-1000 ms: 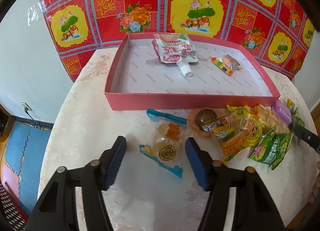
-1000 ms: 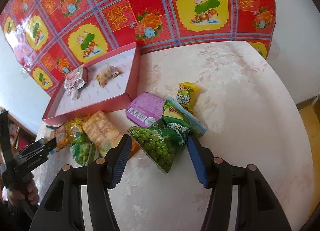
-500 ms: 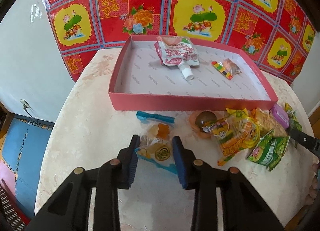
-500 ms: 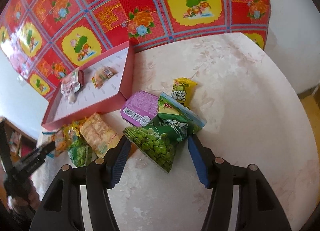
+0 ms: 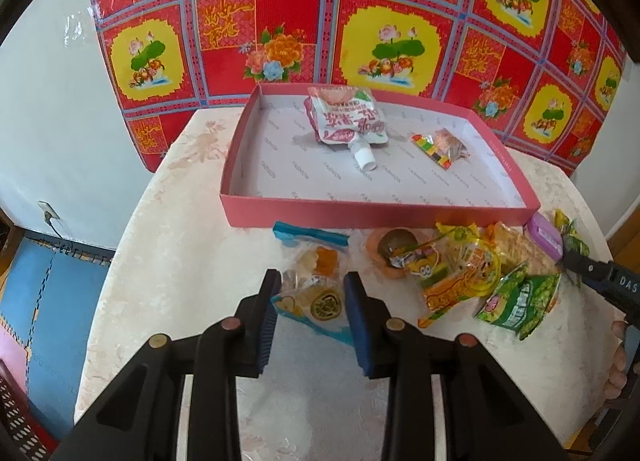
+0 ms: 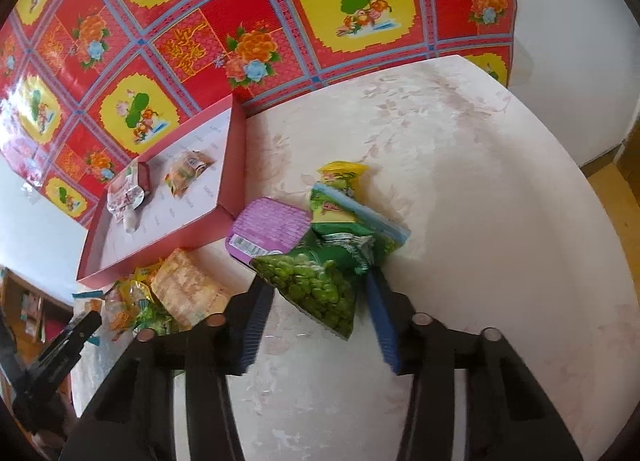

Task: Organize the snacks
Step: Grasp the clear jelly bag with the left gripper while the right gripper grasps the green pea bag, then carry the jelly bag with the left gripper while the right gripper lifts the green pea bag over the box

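My left gripper (image 5: 310,293) is shut on a clear blue-edged candy packet (image 5: 316,299) on the table, in front of the pink tray (image 5: 360,215). The tray holds a spouted drink pouch (image 5: 348,121) and a small wrapped snack (image 5: 440,145). My right gripper (image 6: 320,301) is open, its fingers on either side of a green pea bag (image 6: 316,281). A purple cup (image 6: 272,229) and green-yellow packets (image 6: 340,201) lie just beyond it.
A heap of snacks (image 5: 460,265) lies right of the left gripper, with a cracker pack (image 6: 188,289) among them. The round table's edge (image 6: 560,165) curves at the right. A red patterned cloth (image 5: 360,21) hangs behind the tray.
My left gripper closed onto the candy packet. My right gripper moved forward so the pea bag sits between its fingers.
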Motion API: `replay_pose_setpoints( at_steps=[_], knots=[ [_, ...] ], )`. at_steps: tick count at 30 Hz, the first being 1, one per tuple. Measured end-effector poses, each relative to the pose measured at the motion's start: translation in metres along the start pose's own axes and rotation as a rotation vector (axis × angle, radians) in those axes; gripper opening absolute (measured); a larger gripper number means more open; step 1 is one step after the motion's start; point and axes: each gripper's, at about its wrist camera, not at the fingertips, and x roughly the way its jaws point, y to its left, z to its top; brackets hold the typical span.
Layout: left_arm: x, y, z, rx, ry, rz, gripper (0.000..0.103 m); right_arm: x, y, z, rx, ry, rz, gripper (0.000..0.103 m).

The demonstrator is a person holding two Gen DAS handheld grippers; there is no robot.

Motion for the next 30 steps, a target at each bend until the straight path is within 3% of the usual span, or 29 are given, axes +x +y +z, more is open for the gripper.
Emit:
replay_pose_setpoints(
  at_steps=[1, 7, 17, 18, 20, 22, 24, 30],
  knots=[
    [0.0, 0.0, 0.0, -0.001, 0.0, 0.0, 0.034, 0.0, -0.001, 0.0, -0.004, -0.001, -0.011, 0.032],
    [-0.004, -0.001, -0.001, -0.004, -0.003, -0.008, 0.034, -0.002, -0.01, 0.0, -0.004, -0.002, -0.017, 0.015],
    [-0.01, 0.0, -0.001, -0.006, -0.015, -0.012, 0.034, -0.01, -0.008, -0.014, -0.073, 0.046, 0.045, 0.014],
    [-0.01, 0.0, -0.001, -0.006, -0.015, -0.012, 0.034, -0.011, -0.007, -0.015, -0.083, 0.056, 0.064, 0.016],
    [-0.01, 0.0, -0.001, -0.006, -0.013, -0.013, 0.034, -0.014, -0.006, -0.018, -0.094, 0.055, 0.08, 0.029],
    [-0.01, -0.001, -0.001, -0.006, -0.01, -0.014, 0.034, -0.019, -0.004, -0.019, -0.119, 0.032, 0.062, 0.055],
    [-0.01, -0.001, -0.001, -0.005, -0.008, -0.014, 0.034, -0.025, -0.002, -0.017, -0.146, -0.001, 0.038, 0.068],
    [-0.008, -0.001, -0.001, -0.005, -0.001, -0.02, 0.034, -0.023, -0.001, -0.005, -0.162, -0.04, 0.027, 0.074]
  ],
)
